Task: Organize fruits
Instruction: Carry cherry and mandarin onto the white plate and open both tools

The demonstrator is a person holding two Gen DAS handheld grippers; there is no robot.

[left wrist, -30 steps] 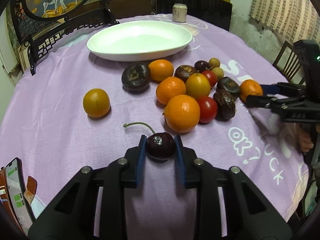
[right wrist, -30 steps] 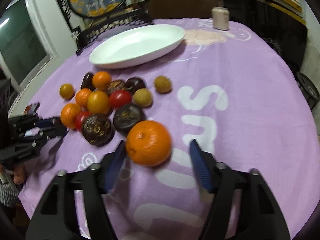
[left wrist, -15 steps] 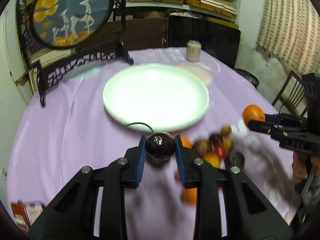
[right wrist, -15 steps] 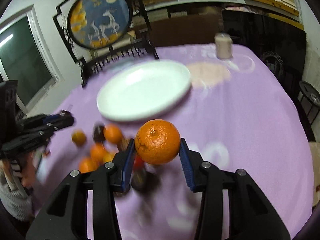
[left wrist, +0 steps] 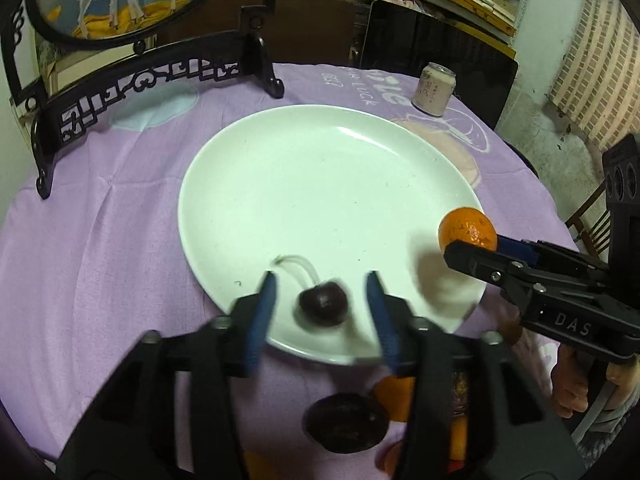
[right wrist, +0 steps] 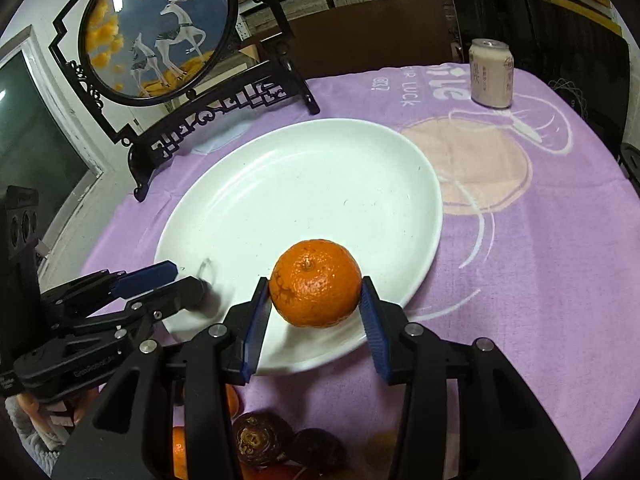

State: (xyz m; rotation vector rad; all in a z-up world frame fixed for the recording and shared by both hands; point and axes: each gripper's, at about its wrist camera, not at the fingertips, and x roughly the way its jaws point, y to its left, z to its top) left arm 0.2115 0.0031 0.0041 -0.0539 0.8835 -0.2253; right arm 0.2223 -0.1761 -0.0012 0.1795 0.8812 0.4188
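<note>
- Fruit sorting on a round table under a purple cloth (left wrist: 100, 248), with a white plate (left wrist: 320, 184) at the centre.
- Left gripper (left wrist: 320, 308) hangs over the near rim of the plate; its jaws have just been opening, and the blue pads now stand apart on either side of a dark cherry (left wrist: 323, 303) without touching it.
- The cherry lies between those pads on the near part of the plate, its pale stem curling up and to the left; it looks blurred.
- Right gripper (right wrist: 316, 300) is pinching an orange mandarin (right wrist: 315, 283), one pad pressed on each flank, with the stem end facing the camera.
- The mandarin is held over the near right part of the plate; whether it touches the plate surface I cannot tell.
- In the left wrist view the right gripper comes in from the right edge, with a hand (left wrist: 576, 384) below it.
- Remaining fruits (right wrist: 256, 440), dark ones and orange ones, sit on the cloth just near of the plate, partly hidden behind the gripper bodies.
- A pale drink can (right wrist: 491, 73) stands upright at the far right of the table.
- A black carved stand with a round deer painting (right wrist: 156, 28) stands at the far left.
</note>
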